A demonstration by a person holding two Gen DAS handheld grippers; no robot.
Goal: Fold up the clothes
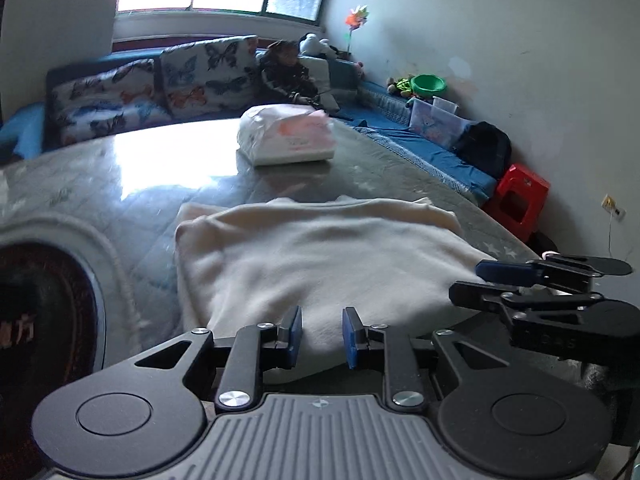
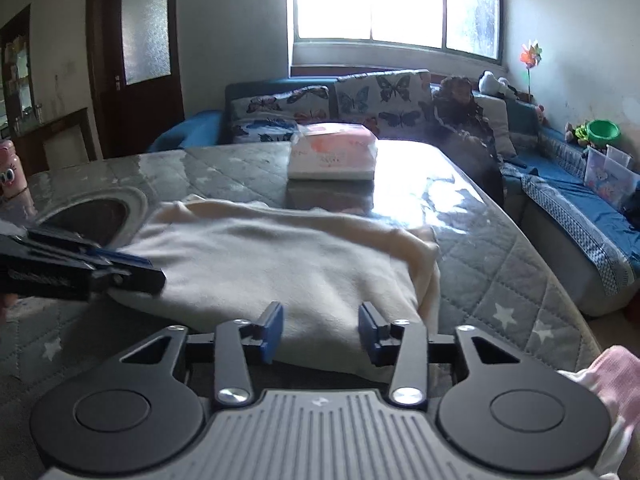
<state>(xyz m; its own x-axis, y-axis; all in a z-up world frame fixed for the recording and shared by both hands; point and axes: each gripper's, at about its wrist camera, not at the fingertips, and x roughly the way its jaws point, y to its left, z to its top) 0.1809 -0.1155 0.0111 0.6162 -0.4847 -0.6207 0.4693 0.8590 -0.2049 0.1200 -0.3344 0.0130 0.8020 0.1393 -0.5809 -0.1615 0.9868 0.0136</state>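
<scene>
Low in both frames, a cream garment [image 1: 320, 256] lies folded on the gray quilted bed [image 2: 500, 272]. Each hand-held gripper, left [image 1: 321, 338] and right [image 2: 320, 334], has its jaws apart, seemingly just over the near edge and not pinching it.

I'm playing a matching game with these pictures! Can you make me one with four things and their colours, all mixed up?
Things:
1. garment
2. stool
3. bowl
4. backpack

Colours:
A. green
B. black
C. cream
D. red

Pairs: 1-C, 2-D, 3-A, 4-B
</scene>
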